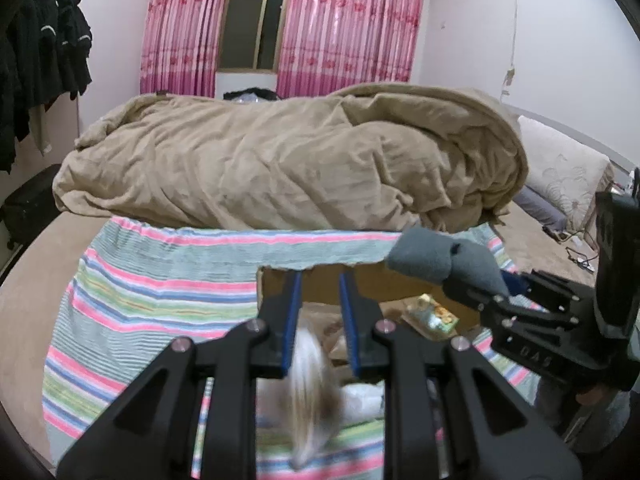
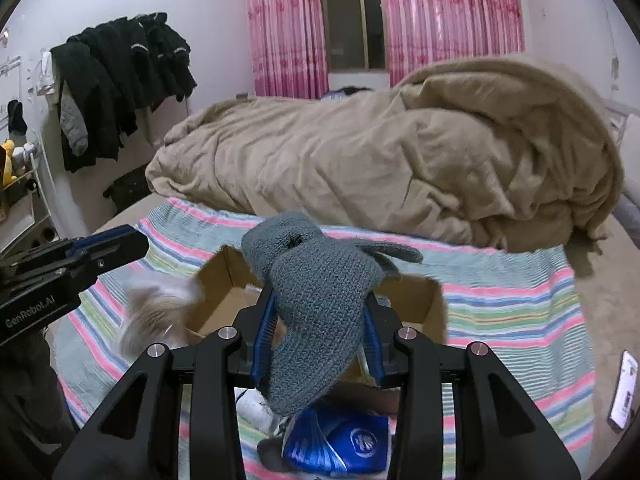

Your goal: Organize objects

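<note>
Right wrist view has the grey knit sock (image 2: 316,312) pinched between the blue pads of the right hand-held gripper (image 2: 320,344), its bulk standing up above the fingers and its lower end hanging below them. The same sock shows in the left wrist view (image 1: 440,258), held up over the far right corner of the box (image 1: 276,280). That cardboard box (image 2: 424,304) lies open on the striped cloth (image 2: 520,312), directly beyond and under the sock. A small printed packet (image 1: 430,314) lies inside the box.

Just left of the box, a pale furry thing (image 2: 160,316) is blurred; in the left wrist view it sits low between and below the fingers of the left hand-held gripper (image 1: 320,320), whose pads stand apart with nothing between them. What it is cannot be told.

Below the right gripper a blue packet (image 2: 344,444) rests on the cloth, with something white beside it. A phone (image 2: 624,392) lies at the cloth's right edge.

Behind the cloth a tan blanket (image 1: 280,160) is heaped across the bed (image 1: 24,300). Pink curtains (image 1: 348,28) frame a dark window, and black clothes (image 2: 120,80) hang at the left wall.
</note>
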`<state>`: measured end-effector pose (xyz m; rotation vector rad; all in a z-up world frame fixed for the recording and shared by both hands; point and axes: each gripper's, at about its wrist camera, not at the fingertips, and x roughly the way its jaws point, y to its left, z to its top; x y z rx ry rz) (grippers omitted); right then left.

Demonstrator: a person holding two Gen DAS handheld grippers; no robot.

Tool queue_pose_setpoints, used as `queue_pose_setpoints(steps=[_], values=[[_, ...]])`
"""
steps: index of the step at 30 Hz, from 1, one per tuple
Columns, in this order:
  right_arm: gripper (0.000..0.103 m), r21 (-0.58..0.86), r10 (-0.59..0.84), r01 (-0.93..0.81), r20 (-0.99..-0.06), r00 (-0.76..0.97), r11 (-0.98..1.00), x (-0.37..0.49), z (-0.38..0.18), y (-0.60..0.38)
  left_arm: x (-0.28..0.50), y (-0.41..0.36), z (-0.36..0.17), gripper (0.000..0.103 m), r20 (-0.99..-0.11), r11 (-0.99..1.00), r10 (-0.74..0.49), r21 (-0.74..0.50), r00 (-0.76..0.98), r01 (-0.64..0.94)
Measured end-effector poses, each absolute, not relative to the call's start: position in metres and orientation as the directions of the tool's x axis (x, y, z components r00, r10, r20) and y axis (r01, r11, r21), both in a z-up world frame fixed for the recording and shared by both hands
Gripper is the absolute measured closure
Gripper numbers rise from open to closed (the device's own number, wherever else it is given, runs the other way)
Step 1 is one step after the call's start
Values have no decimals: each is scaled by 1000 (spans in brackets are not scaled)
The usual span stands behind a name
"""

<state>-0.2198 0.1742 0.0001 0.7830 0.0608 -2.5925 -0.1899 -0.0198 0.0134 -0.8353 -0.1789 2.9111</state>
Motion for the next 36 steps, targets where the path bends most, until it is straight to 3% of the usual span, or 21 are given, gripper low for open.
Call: queue_pose_setpoints(steps=[6,11,13,15,19,20,33,34,36], values=[[62,122,-393,410,-616,-683,-904,-252,-41,160,-219,-24,-21,82,-589,-987,136,-154,-796,-55],[58,143,-399,413,-656,-641,-899,-261,-62,156,-204,-30,-36,72,-624,-987,128,-154,-771,-39],[48,144,-398,410,-656,-642,-900,-261,-62,158,-195,-38,-42,71,-641,-987,114,-163,-759,-10],[27,143,-398,410,-651,-646,-901,-259,-62,159,-186,-43,-45,66,-651,-986,103,-166,-752,9],[22,140,-399,407,-627,-669,-903,-250,-56,164,-165,-47,-50,31,-658,-986,93,-163,-747,20],[22,136,-397,406,-619,-678,-904,-247,-53,166,-159,-47,-53,29,-658,-987,85,-156,-748,25],[22,142,-428,425,-545,-721,-894,-205,-31,188,-165,-53,-105,26,-736,-994,-59,-18,-675,106],[22,146,-433,427,-544,-719,-892,-203,-30,189,-165,-55,-107,27,-734,-994,-52,-25,-677,104],[22,159,-446,433,-540,-714,-887,-201,-30,192,-164,-59,-109,39,-729,-994,-59,-23,-682,110]])
